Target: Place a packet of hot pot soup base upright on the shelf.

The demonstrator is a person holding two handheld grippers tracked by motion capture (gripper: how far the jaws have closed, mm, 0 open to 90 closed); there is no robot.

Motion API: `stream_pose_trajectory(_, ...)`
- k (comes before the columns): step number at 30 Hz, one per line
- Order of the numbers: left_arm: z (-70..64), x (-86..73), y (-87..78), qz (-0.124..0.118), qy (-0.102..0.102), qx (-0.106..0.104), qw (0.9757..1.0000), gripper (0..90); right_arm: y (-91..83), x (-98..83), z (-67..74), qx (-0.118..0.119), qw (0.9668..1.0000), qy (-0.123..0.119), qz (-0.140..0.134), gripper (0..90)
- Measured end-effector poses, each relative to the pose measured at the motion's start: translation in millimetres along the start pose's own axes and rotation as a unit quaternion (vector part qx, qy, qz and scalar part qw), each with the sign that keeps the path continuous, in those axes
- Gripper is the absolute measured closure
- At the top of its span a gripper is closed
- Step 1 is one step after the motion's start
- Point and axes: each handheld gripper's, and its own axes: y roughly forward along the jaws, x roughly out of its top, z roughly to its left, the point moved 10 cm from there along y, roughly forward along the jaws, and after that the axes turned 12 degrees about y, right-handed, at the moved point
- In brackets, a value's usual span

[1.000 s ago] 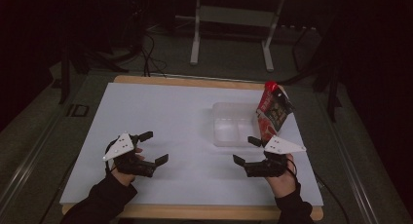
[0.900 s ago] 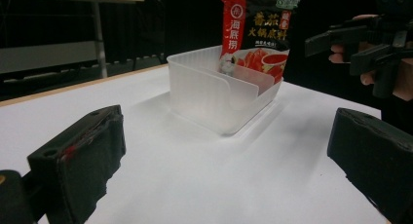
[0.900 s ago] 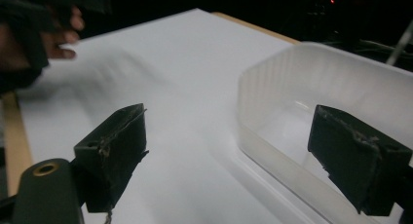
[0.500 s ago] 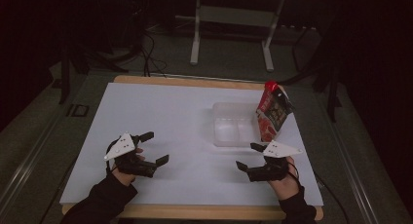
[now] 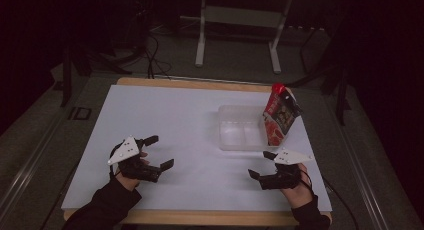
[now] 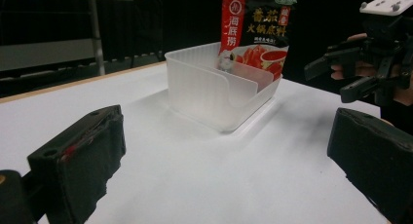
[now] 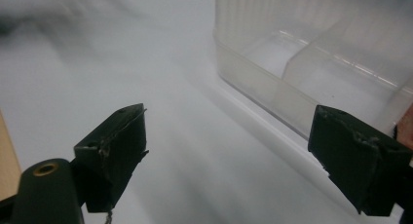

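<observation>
A clear plastic bin [image 5: 240, 132] [image 6: 214, 95] [image 7: 311, 63] with an inner divider stands on the white table [image 5: 180, 120], right of centre. A red food packet [image 5: 279, 115] [image 6: 255, 31] stands upright in its right end. My left gripper [image 5: 159, 152] [image 6: 229, 170] rests open near the table's front left, jaws wide apart, aimed at the bin. My right gripper [image 5: 261, 166] [image 7: 234, 160] is open at the front right, just in front of the bin, with nothing between its jaws. It also appears in the left gripper view as the other gripper [image 6: 375, 63].
The table's wooden front edge [image 5: 200, 217] runs under both forearms. A metal stand [image 5: 237, 25] and cables lie on the dark floor beyond the far edge. Bare tabletop spreads between the two grippers and to the bin's left.
My right gripper has drawn back a little toward the front edge and slightly right. My left gripper has barely shifted. Both stay open.
</observation>
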Motion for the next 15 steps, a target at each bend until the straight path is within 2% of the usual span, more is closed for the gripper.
stream_pose_trajectory(15, -1.3, -1.4, 1.0, 0.001, 0.0, -0.004, 1.0, 0.5, 2.1, -4.3, -3.8, -0.003, 1.0, -0.001, 0.009, 13.8)
